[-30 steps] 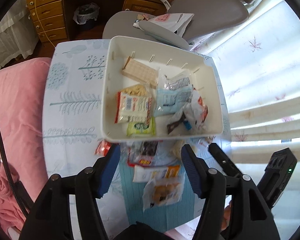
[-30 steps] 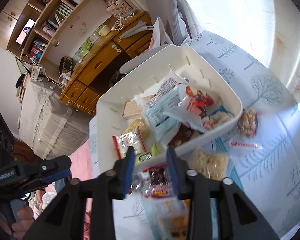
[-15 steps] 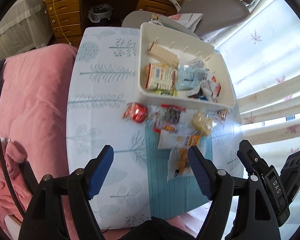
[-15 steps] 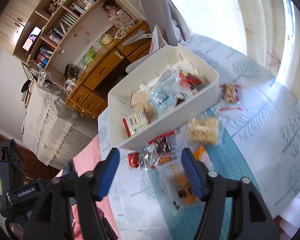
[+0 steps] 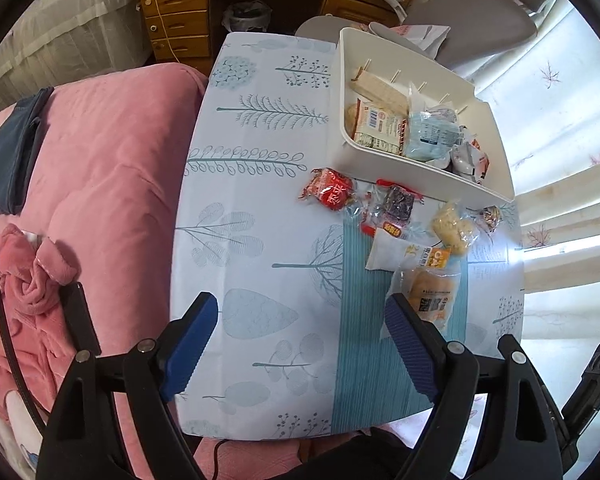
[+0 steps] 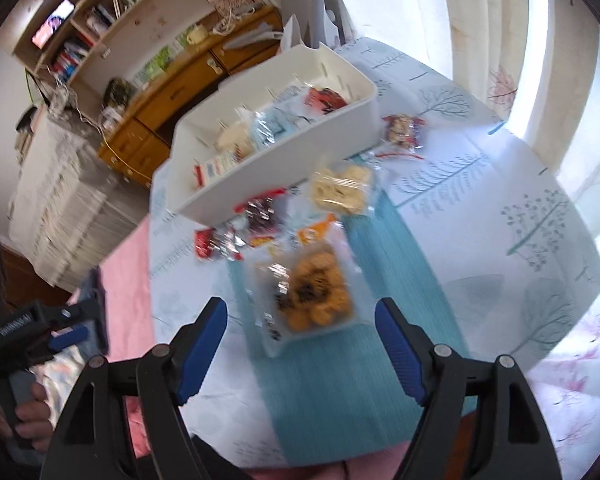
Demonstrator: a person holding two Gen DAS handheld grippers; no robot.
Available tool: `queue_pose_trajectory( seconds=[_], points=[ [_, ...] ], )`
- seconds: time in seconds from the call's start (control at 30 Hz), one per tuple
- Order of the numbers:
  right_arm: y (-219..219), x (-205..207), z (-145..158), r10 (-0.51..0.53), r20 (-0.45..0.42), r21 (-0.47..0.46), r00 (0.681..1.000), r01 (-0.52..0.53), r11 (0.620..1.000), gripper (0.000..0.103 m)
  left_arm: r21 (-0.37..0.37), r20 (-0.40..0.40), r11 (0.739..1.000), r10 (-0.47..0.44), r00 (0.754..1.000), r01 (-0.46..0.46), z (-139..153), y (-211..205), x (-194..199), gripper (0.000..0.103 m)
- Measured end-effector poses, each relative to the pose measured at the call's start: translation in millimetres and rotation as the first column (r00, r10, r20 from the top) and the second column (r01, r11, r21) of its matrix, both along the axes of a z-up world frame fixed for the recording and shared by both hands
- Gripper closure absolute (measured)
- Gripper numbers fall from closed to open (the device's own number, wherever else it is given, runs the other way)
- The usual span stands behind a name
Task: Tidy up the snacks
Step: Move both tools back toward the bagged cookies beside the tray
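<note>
A white bin (image 5: 420,176) holding several snack packets stands at the far right of the tree-print table (image 5: 260,240). In front of it lie loose snacks: a red packet (image 5: 332,194), a dark packet (image 5: 398,202), a cracker pack (image 5: 452,226), a white-and-orange packet (image 5: 404,254) and a cookie bag (image 5: 428,292). My left gripper (image 5: 300,312) hovers above the table's near part, jaws opening, nothing between them. My right gripper (image 6: 302,312) hangs above the cookie bag (image 6: 312,296), jaws opening, pads clear of it. The bin (image 6: 268,176) lies beyond.
A pink quilt (image 5: 100,160) borders the table on the left. A wooden desk (image 5: 180,12) and a grey chair (image 5: 472,20) stand behind the bin. Curtains (image 5: 560,128) hang to the right. A hand (image 6: 28,420) holds the left gripper's body (image 6: 40,320).
Both grippers have drawn back from the bin toward the table's near edge, and their jaws have spread much wider. The loose snacks lie where they were.
</note>
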State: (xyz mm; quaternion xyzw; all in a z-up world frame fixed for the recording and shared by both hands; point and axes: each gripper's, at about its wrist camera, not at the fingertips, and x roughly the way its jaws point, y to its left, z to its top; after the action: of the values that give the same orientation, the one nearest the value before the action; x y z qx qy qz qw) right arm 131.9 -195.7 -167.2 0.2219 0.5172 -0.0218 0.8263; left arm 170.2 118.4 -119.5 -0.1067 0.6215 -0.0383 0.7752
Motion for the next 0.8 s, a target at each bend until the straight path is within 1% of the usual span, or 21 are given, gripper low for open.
queue_pose_trajectory(
  seconds=[0.1,0.17,0.3,0.57,0.8],
  points=[
    [-5.8,-2.9,-1.0,0.032,-0.007,-0.077,0.999,-0.032,0.997,0.022,0.007,0.010,1.000,0.004,1.000,-0.004,-1.7,-9.9,-3.8,0.017],
    [-10.0,-3.9,-2.3,0.053,-0.016,-0.110,0.998,-0.054,0.992,0.021,0.013,-0.006,1.000,0.006,1.000,-0.006,-5.9,-18.7,-4.8,0.016],
    [-23.8,-1.9,-5.4,0.086,-0.037,-0.097,0.996,-0.089,0.991,0.021,0.003,-0.031,1.000,0.020,0.999,-0.020,-12.3,-39.1,-4.3,0.016],
    [-56.5,17.3,-1.2,0.155,-0.059,-0.134,0.986,-0.162,0.978,0.021,-0.020,-0.068,0.999,0.036,0.997,-0.037,-22.4,-84.9,-0.1,0.014],
    [-89.6,43.5,-3.2,0.245,-0.089,-0.186,0.965,-0.258,0.948,0.021,-0.032,-0.145,0.997,0.061,0.988,-0.066,-44.9,-127.9,4.6,0.013]
  ],
)
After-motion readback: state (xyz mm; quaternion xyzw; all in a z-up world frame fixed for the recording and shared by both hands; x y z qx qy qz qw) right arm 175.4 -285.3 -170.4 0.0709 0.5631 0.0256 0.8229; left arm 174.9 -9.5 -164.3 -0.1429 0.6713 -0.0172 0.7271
